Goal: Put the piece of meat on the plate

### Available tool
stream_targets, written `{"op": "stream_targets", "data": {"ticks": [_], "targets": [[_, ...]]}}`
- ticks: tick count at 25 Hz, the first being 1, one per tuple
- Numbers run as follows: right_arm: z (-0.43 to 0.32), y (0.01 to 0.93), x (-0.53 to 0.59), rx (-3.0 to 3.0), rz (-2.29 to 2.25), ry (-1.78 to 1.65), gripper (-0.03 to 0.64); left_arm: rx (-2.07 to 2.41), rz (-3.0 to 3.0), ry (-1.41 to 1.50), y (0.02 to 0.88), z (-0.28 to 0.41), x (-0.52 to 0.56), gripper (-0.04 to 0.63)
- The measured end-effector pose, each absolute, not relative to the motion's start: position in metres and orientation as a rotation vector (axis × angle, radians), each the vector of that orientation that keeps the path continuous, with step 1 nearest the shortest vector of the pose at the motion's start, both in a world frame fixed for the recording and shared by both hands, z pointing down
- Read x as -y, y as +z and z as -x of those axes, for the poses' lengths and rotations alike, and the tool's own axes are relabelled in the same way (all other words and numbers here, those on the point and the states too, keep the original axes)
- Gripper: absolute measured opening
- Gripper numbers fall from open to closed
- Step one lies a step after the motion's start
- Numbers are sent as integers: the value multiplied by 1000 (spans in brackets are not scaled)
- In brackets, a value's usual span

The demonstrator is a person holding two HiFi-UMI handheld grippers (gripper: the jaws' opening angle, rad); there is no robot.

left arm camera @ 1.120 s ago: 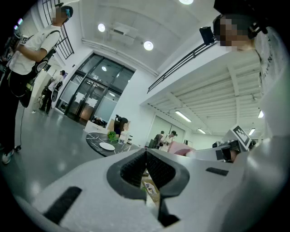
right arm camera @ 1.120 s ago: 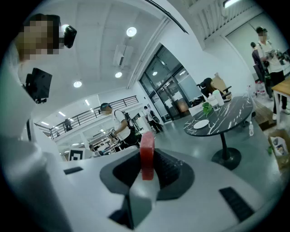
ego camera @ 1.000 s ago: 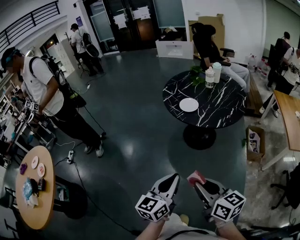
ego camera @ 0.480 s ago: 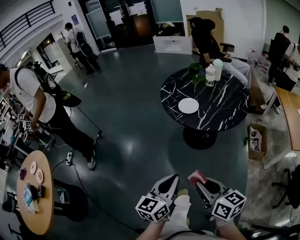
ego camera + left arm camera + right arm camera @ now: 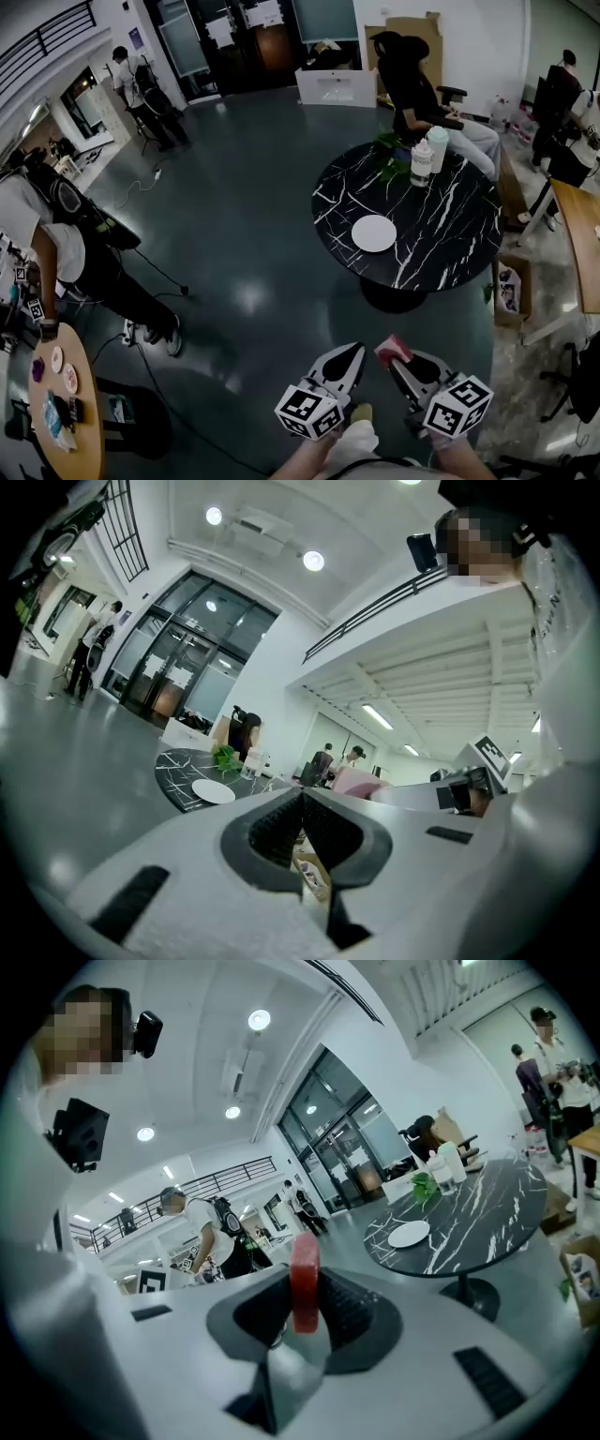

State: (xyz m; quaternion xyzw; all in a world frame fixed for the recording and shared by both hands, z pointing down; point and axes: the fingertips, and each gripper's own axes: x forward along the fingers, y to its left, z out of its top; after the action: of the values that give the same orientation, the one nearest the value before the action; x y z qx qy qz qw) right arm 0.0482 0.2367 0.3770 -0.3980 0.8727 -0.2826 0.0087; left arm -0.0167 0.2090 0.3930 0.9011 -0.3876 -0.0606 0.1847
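We hold the piece of meat (image 5: 392, 349) in the right gripper (image 5: 397, 359), low and right of centre in the head view. Its jaws are clamped on the red slab, which stands on edge between the pads and pokes above the tips in the right gripper view. The left gripper (image 5: 355, 350), just beside it on the left, has its jaws closed tip to tip with nothing between them. Both tongs are over dark floor, well apart from the white plate (image 5: 374, 232), which lies bare on the black marbled round table (image 5: 441, 248) right of centre. A pale bottle (image 5: 436, 148) and a green plant (image 5: 389, 148) stand near that table's far edge. At the left edge a person in a white shirt (image 5: 37, 246) bends over a wooden round table (image 5: 70, 427).
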Motion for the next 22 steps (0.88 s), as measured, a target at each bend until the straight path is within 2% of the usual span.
{"op": "stream_targets", "data": {"ticks": [9,22], "targets": [[-40,377,-174,-2726,1280,-876,87,1060,-2563,-168,391,21,-138,9],[-46,398,-127,-2723,1305,-943,87,1044,-2485,-164,420,16,-91,9]]}}
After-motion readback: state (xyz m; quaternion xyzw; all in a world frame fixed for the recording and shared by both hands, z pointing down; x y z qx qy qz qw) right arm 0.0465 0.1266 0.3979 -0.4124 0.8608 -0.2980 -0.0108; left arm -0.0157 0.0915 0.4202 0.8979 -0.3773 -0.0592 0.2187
